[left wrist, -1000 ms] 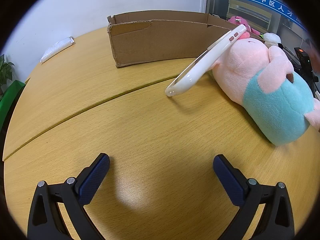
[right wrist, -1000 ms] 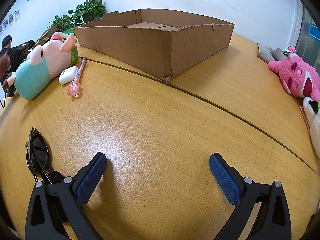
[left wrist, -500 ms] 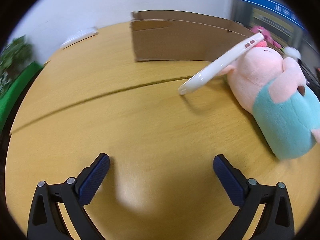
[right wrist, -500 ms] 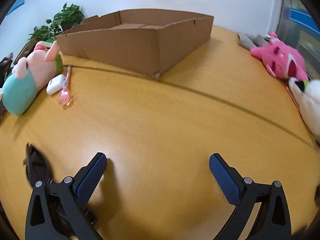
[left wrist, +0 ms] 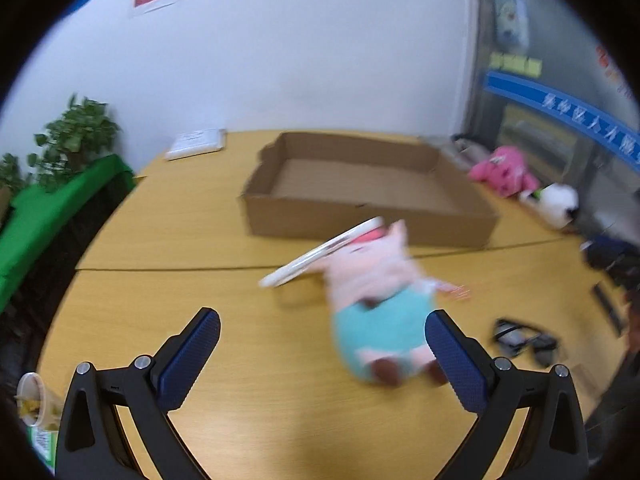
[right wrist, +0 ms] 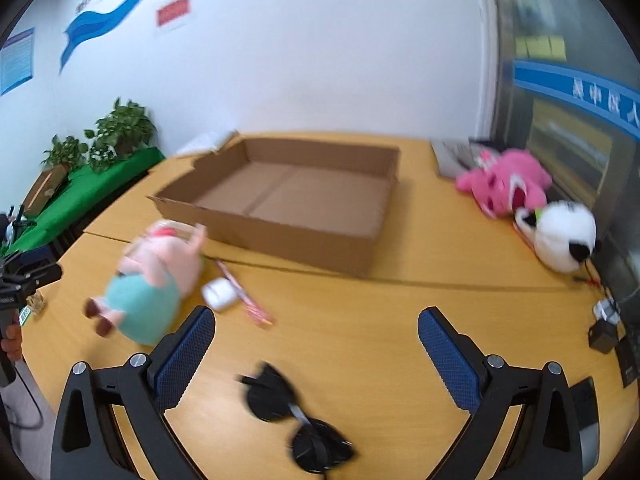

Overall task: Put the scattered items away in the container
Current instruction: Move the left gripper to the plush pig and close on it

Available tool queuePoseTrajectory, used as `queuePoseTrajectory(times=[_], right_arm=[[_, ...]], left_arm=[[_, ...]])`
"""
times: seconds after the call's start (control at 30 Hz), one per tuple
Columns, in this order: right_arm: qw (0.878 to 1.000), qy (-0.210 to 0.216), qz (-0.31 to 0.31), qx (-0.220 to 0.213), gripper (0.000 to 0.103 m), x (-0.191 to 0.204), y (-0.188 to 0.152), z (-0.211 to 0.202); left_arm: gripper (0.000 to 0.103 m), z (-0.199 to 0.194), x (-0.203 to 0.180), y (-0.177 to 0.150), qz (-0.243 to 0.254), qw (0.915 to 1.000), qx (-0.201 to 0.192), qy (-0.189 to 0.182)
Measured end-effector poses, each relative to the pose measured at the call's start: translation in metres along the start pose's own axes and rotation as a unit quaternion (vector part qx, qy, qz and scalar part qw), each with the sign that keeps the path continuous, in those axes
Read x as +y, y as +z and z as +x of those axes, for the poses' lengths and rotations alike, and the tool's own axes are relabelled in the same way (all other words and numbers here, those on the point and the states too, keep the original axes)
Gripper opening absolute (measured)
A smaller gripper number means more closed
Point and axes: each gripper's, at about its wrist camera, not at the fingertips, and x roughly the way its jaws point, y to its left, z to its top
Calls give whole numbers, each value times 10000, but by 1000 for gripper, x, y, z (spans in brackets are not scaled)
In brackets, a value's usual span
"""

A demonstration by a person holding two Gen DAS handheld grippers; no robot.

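Observation:
An open cardboard box lies on the wooden table. A pink pig plush in a teal shirt lies in front of it, with a white phone case leaning on its head. White earbud case, pink pen and black sunglasses lie nearby. My left gripper is open and empty, raised above the table near the pig's feet. My right gripper is open and empty above the sunglasses.
A pink plush and a white panda plush lie at the right edge. Green crates with plants stand to the left. A white packet lies behind the box. A paper cup and small black devices sit at the edges.
Both grippers have risen and pulled back from the table, so the views now look down into the box. Nothing on the table has moved. Both stay open.

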Motion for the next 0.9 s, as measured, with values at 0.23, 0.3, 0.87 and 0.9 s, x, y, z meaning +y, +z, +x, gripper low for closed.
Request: queuePoseTrajectory(times=[0.23, 0.3, 0.87, 0.9], right_arm=[[9996, 81, -157, 229, 103, 61, 2, 6], [9989, 208, -193, 377, 103, 70, -1, 17], [9755, 1634, -182, 1464, 103, 134, -8, 126], [9741, 1689, -202, 1489, 103, 136, -7, 129]], left_arm=[[102, 41, -14, 19, -156, 9990, 283, -309], [102, 60, -11, 20, -250, 9976, 506, -392], [102, 137, 15, -17, -1163, 9648, 1973, -1293], [102, 138, 15, -19, -1199, 9632, 2000, -1335]])
